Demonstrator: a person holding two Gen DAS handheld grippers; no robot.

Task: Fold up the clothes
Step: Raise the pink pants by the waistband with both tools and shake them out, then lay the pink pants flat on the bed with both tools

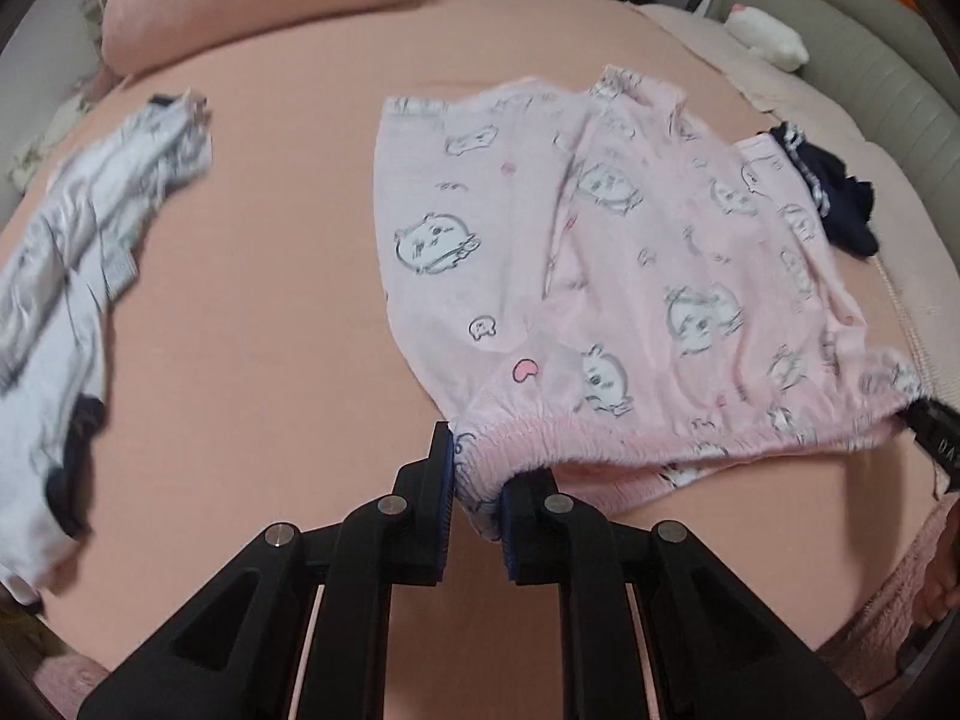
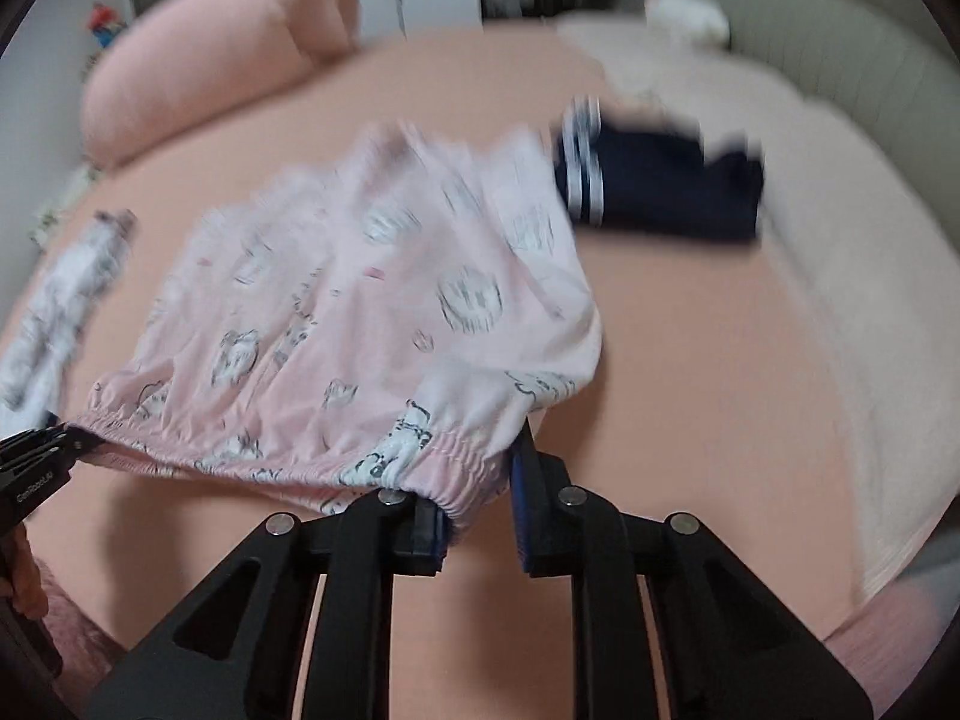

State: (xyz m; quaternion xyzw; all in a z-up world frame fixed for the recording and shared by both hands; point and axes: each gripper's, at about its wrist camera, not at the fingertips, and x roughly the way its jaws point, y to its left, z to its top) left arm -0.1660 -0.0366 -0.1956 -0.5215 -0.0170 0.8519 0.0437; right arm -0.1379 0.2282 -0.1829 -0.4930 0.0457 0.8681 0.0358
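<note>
A: State the work surface and its load.

B: A bed (image 1: 288,276) with a peach sheet carries everything. A pink bolster (image 1: 240,6) lies at the far left. The pink printed pyjama trousers (image 1: 600,276) lie spread at centre, waistband nearest the person. A white printed garment (image 1: 72,276) lies crumpled well to the left; a folded navy garment (image 2: 660,186) sits at the far right, just beside the trousers' far end.

A: Tool condition?

B: The left gripper (image 1: 477,498) is nearly closed and pinches the left end of the elastic waistband (image 1: 600,429). The right gripper (image 2: 480,516) is likewise nearly closed on the right end. The band hangs in a shallow arc between them.

A: Step in hand?

B: Laying out, by my reading: the trousers are being flattened before the first fold.

A: Next requirement?

B: Probably set the waistband down flat, keeping the cloth taut, then fold one leg over the other. The right view is blurred; confirm the grip there first.
</note>
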